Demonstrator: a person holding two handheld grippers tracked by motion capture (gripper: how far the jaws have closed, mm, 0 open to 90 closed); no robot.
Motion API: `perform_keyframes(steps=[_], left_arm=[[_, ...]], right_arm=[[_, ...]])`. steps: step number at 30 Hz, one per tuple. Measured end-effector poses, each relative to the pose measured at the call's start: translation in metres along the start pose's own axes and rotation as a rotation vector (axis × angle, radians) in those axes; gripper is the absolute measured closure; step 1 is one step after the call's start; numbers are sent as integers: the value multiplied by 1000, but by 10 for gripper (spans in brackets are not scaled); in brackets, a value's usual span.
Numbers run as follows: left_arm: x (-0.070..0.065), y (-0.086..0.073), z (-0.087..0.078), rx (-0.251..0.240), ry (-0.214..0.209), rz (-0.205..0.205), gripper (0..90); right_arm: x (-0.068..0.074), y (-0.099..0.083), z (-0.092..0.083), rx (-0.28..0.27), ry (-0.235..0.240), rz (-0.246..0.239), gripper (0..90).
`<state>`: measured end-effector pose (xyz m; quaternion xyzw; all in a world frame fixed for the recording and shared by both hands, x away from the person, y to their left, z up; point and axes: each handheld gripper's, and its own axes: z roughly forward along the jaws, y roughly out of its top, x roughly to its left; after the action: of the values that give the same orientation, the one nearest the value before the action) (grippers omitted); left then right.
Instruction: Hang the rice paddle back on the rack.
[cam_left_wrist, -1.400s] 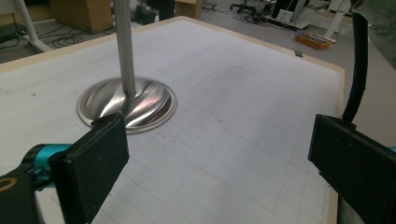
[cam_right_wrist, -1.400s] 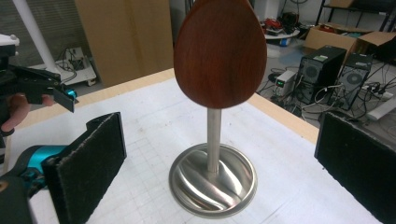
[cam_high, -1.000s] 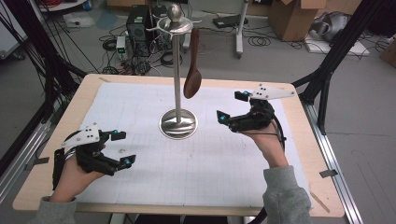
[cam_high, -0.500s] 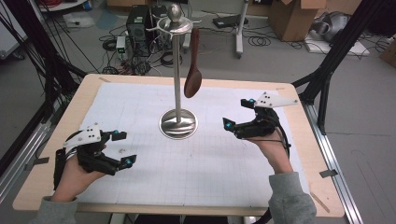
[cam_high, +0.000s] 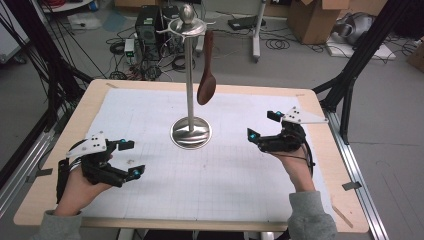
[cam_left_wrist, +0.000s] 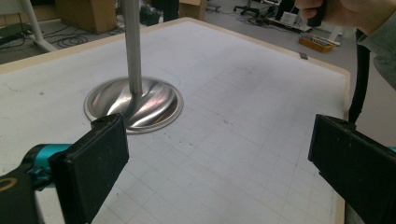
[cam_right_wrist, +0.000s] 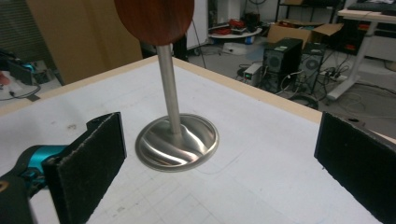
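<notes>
A metal stand rises from a round base (cam_high: 190, 133) at the middle of the table, with hooks at its top (cam_high: 186, 20). A brown wooden spoon (cam_high: 206, 82) hangs bowl-down from one hook, beside the pole. My left gripper (cam_high: 131, 158) is open at the front left, with nothing between its jaws. My right gripper (cam_high: 261, 125) is open to the right of the base, also holding nothing. In the left gripper view, the base (cam_left_wrist: 135, 100) lies ahead of my left gripper (cam_left_wrist: 219, 172). In the right gripper view, the base (cam_right_wrist: 180, 140) and spoon bowl (cam_right_wrist: 154, 18) lie ahead of my right gripper (cam_right_wrist: 219, 163).
A white gridded mat (cam_high: 230, 185) covers the wooden table (cam_high: 60, 150). Computer cases (cam_high: 150, 25), cables and cardboard boxes (cam_high: 315, 17) sit on the floor beyond the far edge. Black frame struts stand at both sides of the table.
My right gripper has drawn slightly away from the stand, to the right and toward the person. The left gripper has hardly moved. The spoon still hangs.
</notes>
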<state>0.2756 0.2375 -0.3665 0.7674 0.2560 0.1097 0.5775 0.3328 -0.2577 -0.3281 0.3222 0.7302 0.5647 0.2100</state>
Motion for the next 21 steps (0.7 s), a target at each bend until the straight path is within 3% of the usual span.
perform_keyframes(steps=[4, 10, 18, 21], left_arm=[[0, 1, -2, -14, 8, 7, 55], [2, 0, -6, -34, 28, 2, 55], [2, 0, -6, -34, 26, 3, 55], [2, 0, -7, -30, 27, -1, 55]], right_arm=[[-3, -12, 0, 14, -13, 9, 10], [-8, -23, -6, 31, 5, 46, 9], [-8, -33, -13, 38, -2, 35, 10], [-10, -40, -16, 37, -7, 54, 9]])
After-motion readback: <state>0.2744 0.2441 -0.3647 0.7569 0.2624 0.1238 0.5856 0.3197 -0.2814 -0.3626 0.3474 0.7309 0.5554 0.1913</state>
